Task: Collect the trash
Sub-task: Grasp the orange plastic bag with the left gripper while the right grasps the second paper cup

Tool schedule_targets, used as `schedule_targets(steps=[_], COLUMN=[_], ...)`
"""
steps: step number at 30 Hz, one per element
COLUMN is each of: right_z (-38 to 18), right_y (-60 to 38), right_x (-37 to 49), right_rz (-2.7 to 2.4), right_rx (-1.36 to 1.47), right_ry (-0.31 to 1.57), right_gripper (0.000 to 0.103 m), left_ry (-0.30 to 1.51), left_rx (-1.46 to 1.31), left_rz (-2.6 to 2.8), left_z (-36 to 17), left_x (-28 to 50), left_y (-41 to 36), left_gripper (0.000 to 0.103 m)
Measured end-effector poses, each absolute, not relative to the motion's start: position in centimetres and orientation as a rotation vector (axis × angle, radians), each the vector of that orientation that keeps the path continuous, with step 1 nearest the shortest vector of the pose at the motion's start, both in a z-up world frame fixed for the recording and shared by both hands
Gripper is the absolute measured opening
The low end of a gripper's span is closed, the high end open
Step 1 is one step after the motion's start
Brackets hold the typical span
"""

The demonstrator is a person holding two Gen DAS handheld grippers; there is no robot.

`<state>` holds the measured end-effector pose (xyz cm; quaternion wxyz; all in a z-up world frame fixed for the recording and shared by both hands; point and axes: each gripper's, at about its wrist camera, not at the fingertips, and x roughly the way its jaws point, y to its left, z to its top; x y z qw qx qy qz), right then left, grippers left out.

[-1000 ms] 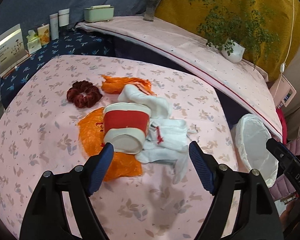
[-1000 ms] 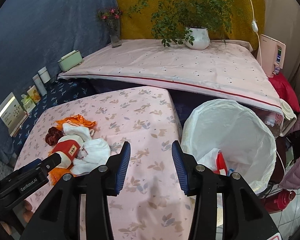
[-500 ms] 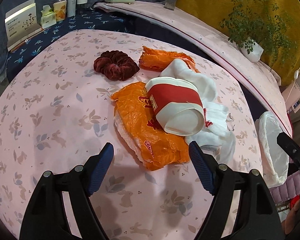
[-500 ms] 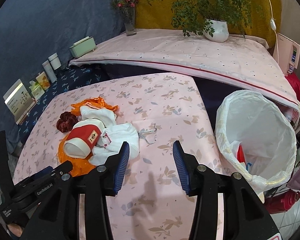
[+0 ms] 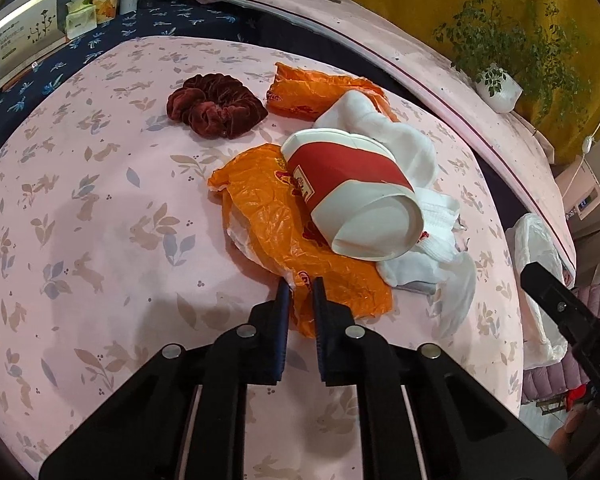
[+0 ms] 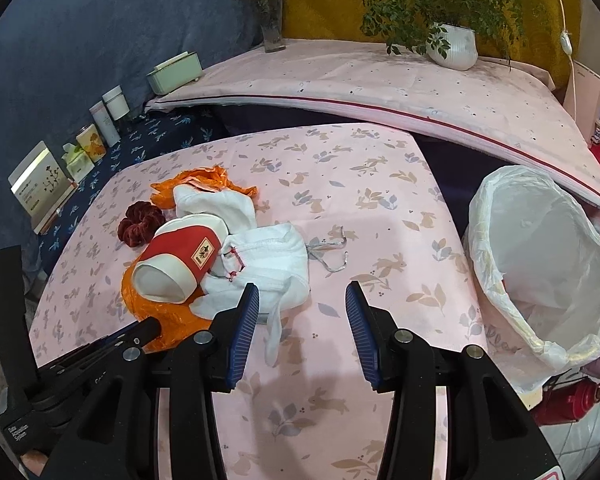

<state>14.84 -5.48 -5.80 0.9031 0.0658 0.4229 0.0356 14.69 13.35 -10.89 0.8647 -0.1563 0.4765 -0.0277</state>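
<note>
A crumpled orange plastic bag [image 5: 276, 216] lies on the pink tablecloth under a tipped red-and-white paper cup [image 5: 352, 192]. My left gripper [image 5: 300, 286] is shut on the bag's near edge. White cloths [image 5: 424, 240] lie beside the cup, and a second orange bag [image 5: 312, 92] lies behind it. In the right wrist view the cup [image 6: 180, 260], the orange bag [image 6: 160, 312] and the white cloth [image 6: 268, 264] sit left of my right gripper [image 6: 302, 300], which is open and empty above the table. The white-lined trash bin [image 6: 540, 264] stands at the table's right edge.
A dark red scrunchie [image 5: 216, 104] lies at the back left of the pile. Boxes and bottles [image 6: 92, 136] line the dark blue shelf at the left. A potted plant [image 6: 452, 44] and a vase [image 6: 272, 24] stand on the raised pink surface behind. A red flask [image 6: 568, 400] stands by the bin.
My left gripper has moved forward and closed on the near edge of the orange bag. My right gripper has shifted a little closer to the pile and stays open.
</note>
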Motion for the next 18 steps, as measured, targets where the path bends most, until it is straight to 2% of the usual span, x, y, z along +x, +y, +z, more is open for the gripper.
schedule_targets(steps=[5, 9, 12, 18], right_z=[-6.1, -6.6, -6.8, -7.5], right_y=[-3.0, -0.9, 0.8, 2.6], right_x=[15.6, 16.3, 16.7, 17.8], right_rz=[0.132, 0.190, 0.209, 0.242], right_rx=[0.102, 0.094, 0.067, 0.050], right_ry=[0.888, 0.913, 0.916, 0.936], right_gripper=[0.045, 0.032, 0.030, 0.017], left_ry=[0.989, 0.985, 0.984, 0.985], left_rx=[-0.332, -0.337, -0.333, -0.348], left_rz=[-0.059, -0.065, -0.070, -0.076], left_z=[-10.3, -9.8, -9.6, -9.6], left_x=[14.7, 14.6, 14.6, 14.6], left_y=[13.9, 14.3, 14.5, 15.4], left_gripper=[0.008, 0.008, 0.008, 0.007])
